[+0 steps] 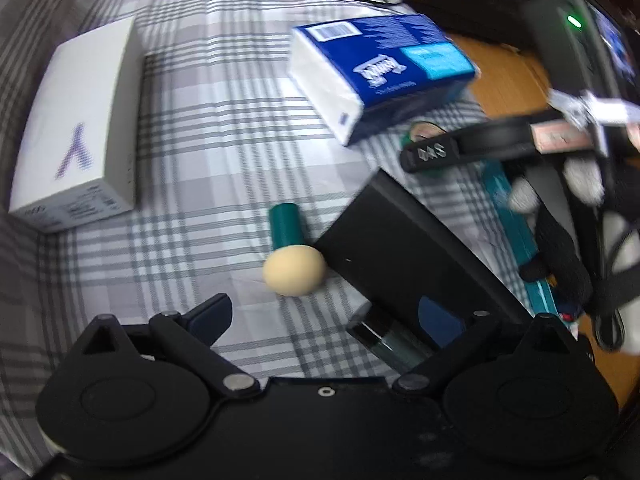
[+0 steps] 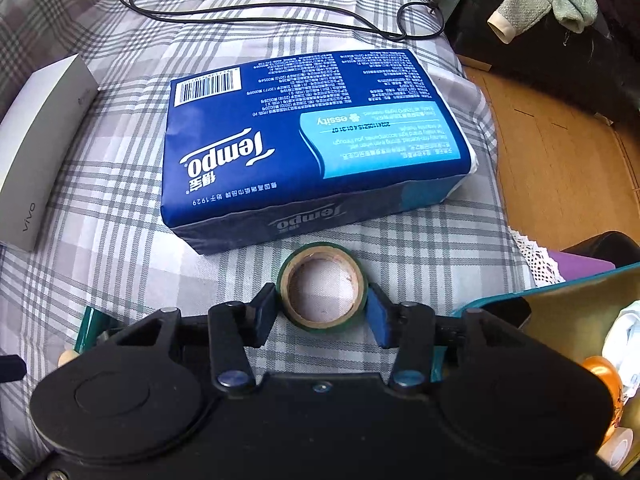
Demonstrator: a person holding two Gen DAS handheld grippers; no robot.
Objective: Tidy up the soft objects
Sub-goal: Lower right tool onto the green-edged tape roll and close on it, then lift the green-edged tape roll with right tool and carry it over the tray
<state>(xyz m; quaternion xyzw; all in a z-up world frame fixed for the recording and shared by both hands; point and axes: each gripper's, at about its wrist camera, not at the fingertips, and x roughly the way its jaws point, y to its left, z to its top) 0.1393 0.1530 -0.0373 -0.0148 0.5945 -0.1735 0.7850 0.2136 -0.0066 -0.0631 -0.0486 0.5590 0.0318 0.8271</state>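
Observation:
A green tape roll (image 2: 322,322) lies flat on the checked cloth (image 2: 120,208), and the blue pads of my right gripper (image 2: 321,314) touch it on both sides. Just beyond the roll lies a blue tissue pack (image 2: 312,148), also in the left wrist view (image 1: 380,76). A beige sponge on a green handle (image 1: 294,272) lies ahead of my left gripper (image 1: 324,312), whose jaws stand wide apart and hold nothing. A black slab (image 1: 404,248) leans in front of its right finger and a dark cylinder (image 1: 384,340) lies beneath it. My right gripper's finger (image 1: 432,156) shows at the right.
A white phone box (image 1: 80,128) (image 2: 36,152) lies at the left. A black cable (image 2: 260,12) loops across the far cloth. A teal-edged box (image 2: 568,312) with small items stands at the right over a wooden floor (image 2: 560,184). A grey-green sock (image 2: 548,4) hangs on dark furniture.

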